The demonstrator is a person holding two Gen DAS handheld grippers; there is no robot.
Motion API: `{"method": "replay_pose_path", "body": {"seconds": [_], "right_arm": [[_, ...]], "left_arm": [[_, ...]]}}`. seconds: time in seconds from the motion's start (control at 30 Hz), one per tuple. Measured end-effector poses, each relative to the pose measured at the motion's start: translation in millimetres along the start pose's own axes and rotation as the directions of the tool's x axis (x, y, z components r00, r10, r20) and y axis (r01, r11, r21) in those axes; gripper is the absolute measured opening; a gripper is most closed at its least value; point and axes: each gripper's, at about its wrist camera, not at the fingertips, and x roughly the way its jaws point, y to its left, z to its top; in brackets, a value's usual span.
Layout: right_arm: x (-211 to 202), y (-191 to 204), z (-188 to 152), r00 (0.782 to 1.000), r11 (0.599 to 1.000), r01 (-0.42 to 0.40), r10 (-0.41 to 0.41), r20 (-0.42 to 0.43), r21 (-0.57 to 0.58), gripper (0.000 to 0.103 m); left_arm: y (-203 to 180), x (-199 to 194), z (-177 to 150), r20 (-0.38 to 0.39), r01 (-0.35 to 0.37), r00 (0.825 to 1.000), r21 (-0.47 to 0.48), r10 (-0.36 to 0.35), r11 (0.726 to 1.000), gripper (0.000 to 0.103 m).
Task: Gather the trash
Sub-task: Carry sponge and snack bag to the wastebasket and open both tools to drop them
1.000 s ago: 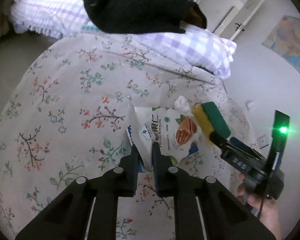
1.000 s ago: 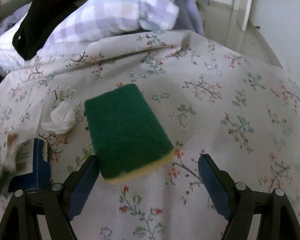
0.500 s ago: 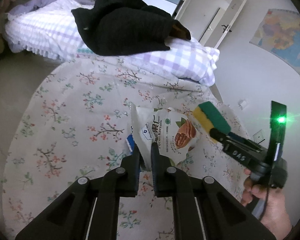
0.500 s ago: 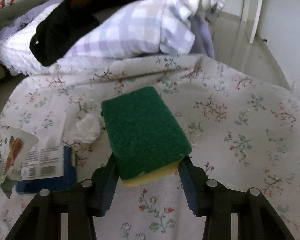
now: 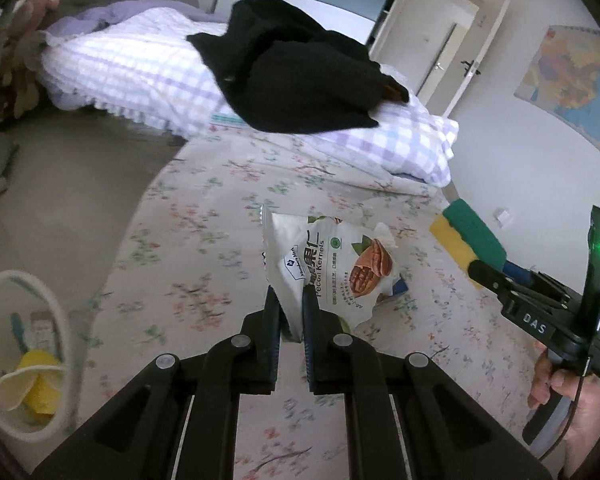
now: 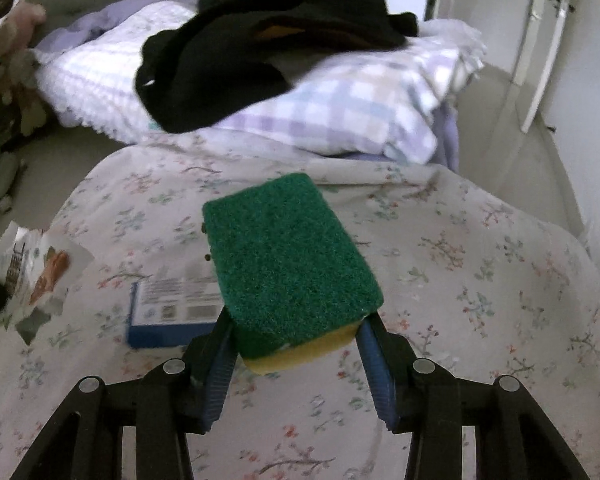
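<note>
Where the left gripper (image 5: 291,312) clamps the bottom edge of the snack bag (image 5: 332,268), its pads cover that edge, so the pinched strip itself cannot be seen; the fingers are clenched on the bag, which hangs clear of the floral bedspread (image 5: 204,240). Behind the bag a crumpled white tissue (image 5: 385,236) and the corner of a blue box (image 5: 398,286) show only in part. At the lower left of the left wrist view a white bin (image 5: 58,308) is cut off by the frame edge, with yellow and white scraps inside that are too blurred to name.

The right gripper (image 6: 296,344) grasps a green and yellow sponge (image 6: 288,256) by its near end, its blue pads pressing the sides, and the sponge is lifted off the bedspread. The sponge hides part of the blue box in the right wrist view, where the box lies flat on the bedspread with its printed label facing up. Only the left wrist view shows the bin, the tissue, the hand (image 5: 560,396) on the right gripper's handle and a map (image 5: 572,84) on the wall. Both views show a black garment (image 6: 260,40) on the checked pillows (image 6: 340,104). In the right wrist view the bag is cut off at the left edge.
</note>
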Motion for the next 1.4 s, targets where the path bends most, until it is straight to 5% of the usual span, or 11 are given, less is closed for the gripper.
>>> {"method": "replay_pose_path", "body": {"seconds": [0.57,0.83,1.4], "right_arm": [[-29,79,9,0.996,0.993,-0.089,0.09,0.011,-0.076,0.051],[-15,132,11,0.986,0.983,-0.156,0.148,-0.079,-0.101,0.051],[9,241,1,0.932,0.937,-0.317,0.28,-0.231,-0.145,0.051]], "left_arm": [[77,-61,-9,0.023,-0.1,0.995,-0.069,0.101,0.993,0.01],[140,-84,-18,-0.005,-0.168,0.985,-0.165,0.17,0.972,0.011],[232,-99,-36,-0.073,-0.376,0.926,-0.243,0.37,0.894,0.014]]}}
